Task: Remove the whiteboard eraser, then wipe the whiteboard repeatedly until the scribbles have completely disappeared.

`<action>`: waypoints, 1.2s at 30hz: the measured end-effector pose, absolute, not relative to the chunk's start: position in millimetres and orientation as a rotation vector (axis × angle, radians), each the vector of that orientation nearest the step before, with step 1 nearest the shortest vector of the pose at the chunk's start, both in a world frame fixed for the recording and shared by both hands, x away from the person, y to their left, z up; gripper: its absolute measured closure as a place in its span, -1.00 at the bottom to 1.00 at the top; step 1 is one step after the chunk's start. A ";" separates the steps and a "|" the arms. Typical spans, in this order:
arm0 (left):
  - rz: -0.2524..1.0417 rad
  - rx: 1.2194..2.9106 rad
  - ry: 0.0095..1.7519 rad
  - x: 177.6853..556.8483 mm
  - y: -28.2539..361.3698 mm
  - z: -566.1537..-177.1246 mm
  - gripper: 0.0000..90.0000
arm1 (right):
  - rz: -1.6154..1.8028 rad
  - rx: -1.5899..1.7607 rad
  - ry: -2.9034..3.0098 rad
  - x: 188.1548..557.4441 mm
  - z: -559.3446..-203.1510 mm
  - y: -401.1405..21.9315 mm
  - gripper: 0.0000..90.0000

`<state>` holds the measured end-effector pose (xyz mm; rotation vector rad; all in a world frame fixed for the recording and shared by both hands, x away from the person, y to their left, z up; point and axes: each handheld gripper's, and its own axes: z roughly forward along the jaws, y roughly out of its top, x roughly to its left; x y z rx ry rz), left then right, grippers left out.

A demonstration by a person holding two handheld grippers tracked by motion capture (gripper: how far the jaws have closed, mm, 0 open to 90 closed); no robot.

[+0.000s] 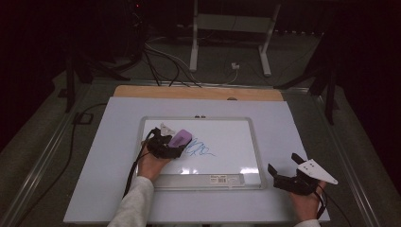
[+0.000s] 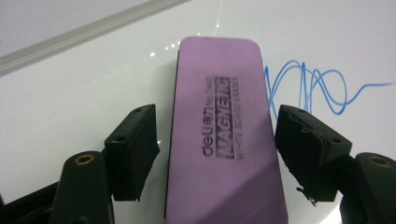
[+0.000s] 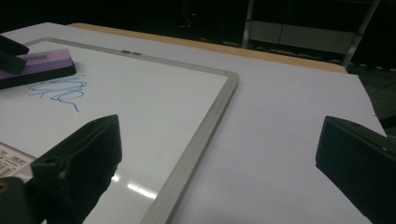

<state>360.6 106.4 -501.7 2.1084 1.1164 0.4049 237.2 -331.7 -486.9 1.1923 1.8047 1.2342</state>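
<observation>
A purple magnetic eraser (image 1: 181, 138) lies flat on the whiteboard (image 1: 227, 137), just left of a blue scribble (image 1: 201, 150). My left gripper (image 1: 176, 143) straddles the eraser (image 2: 219, 135). Its pads (image 2: 135, 149) stand on either side, with a sliver of board showing at the left pad, so the jaws are open around it. The scribble (image 2: 308, 86) lies right beside the eraser's right edge. My right gripper (image 1: 282, 162) rests open off the board's lower right corner, with nothing between its jaws (image 3: 219, 123). From there the eraser (image 3: 37, 65) and scribble (image 3: 58, 91) sit far left.
The whiteboard's grey frame (image 1: 255, 142) rests on a white table sheet (image 1: 293, 127) with a wooden strip (image 1: 198, 92) at the far edge. A printed label (image 1: 224, 178) sits on the board's near rail. Cables (image 1: 161, 66) and a white stand (image 1: 229, 28) lie on the floor beyond.
</observation>
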 end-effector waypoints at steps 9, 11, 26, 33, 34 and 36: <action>0.388 2.106 1.136 364.7 101.1 -501.3 -0.08 | 1.232 1.193 1.804 236.6 -486.7 -331.8 -0.98; 0.395 2.114 1.137 365.0 99.6 -500.7 -0.07 | 1.232 1.193 1.804 236.7 -486.8 -332.1 -0.98; 0.428 2.145 1.113 362.7 93.3 -499.5 -0.07 | 1.229 1.191 1.806 237.6 -487.1 -332.0 -0.98; 0.444 2.151 1.106 361.3 90.6 -499.3 -0.07 | 1.227 1.189 1.808 237.7 -487.2 -331.1 -0.98; 0.445 2.151 1.107 361.2 90.2 -499.2 -0.06 | 1.227 1.190 1.809 237.7 -487.3 -331.3 -0.98; 0.447 2.153 1.107 360.7 89.5 -499.2 -0.07 | 1.226 1.191 1.808 237.6 -487.2 -331.6 -0.98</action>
